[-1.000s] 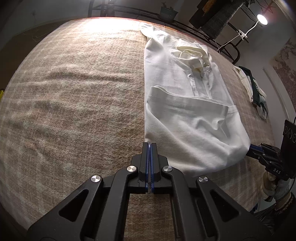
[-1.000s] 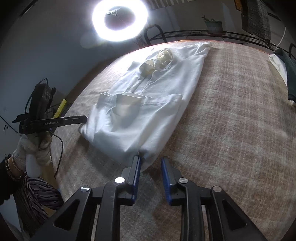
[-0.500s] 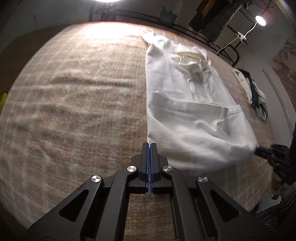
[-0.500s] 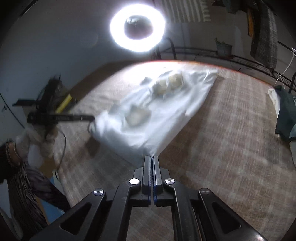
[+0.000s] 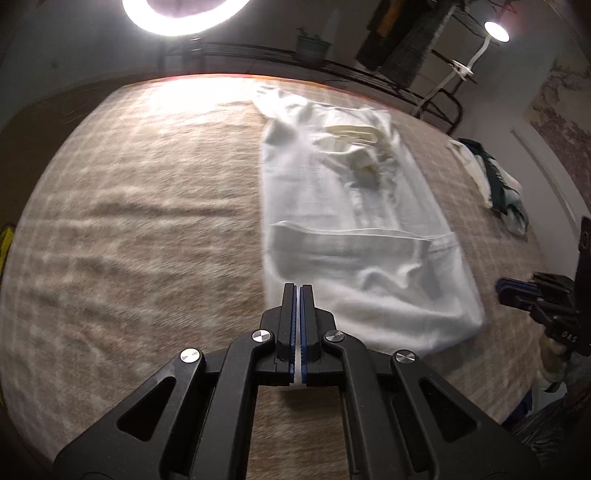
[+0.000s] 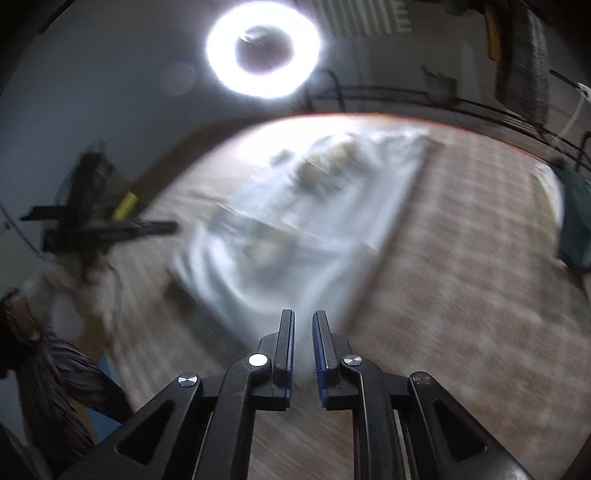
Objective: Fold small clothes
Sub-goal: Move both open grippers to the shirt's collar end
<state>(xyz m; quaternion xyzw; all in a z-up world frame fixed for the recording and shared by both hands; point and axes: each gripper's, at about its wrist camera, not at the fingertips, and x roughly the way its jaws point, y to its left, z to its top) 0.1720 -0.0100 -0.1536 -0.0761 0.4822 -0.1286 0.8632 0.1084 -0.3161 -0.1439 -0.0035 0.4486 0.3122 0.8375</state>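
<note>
- Beige plaid blanket (image 5: 129, 229) covers the work surface; its weave runs in pale and tan bands out to the left edge of the left wrist view.
- At the top of that view a ring light (image 5: 184, 18) glares white, and its reflection washes out the far edge of the blanket.
- Low in the middle sits the left gripper (image 5: 297, 295). Its blue-lined fingers (image 5: 289, 314) are pressed together with only a thin sliver between them, at the near left corner of the garment; whether cloth is pinched in them cannot be told.
- Just right of centre lies the white shirt (image 5: 351, 221), lengthwise away from the camera, collar (image 5: 354, 136) at the far end, a sleeve folded across the body, the near hem bunched into soft wrinkles.
- Farther right, apart from the shirt, a small heap of white and dark green clothing (image 5: 495, 181) rests on the blanket.
- At the right edge the right gripper (image 5: 517, 291) hovers beside the shirt's near right corner, not touching it.
- Seen from the right wrist, everything is motion-blurred: the left gripper (image 6: 162, 229) at left, the white shirt (image 6: 295, 229) in the middle, the blanket (image 6: 461, 258) to the right.
- The right gripper (image 6: 303, 332) has its fingers (image 6: 320, 343) parted by a narrow gap, with the shirt's near corner just ahead; nothing is visibly clamped.
</note>
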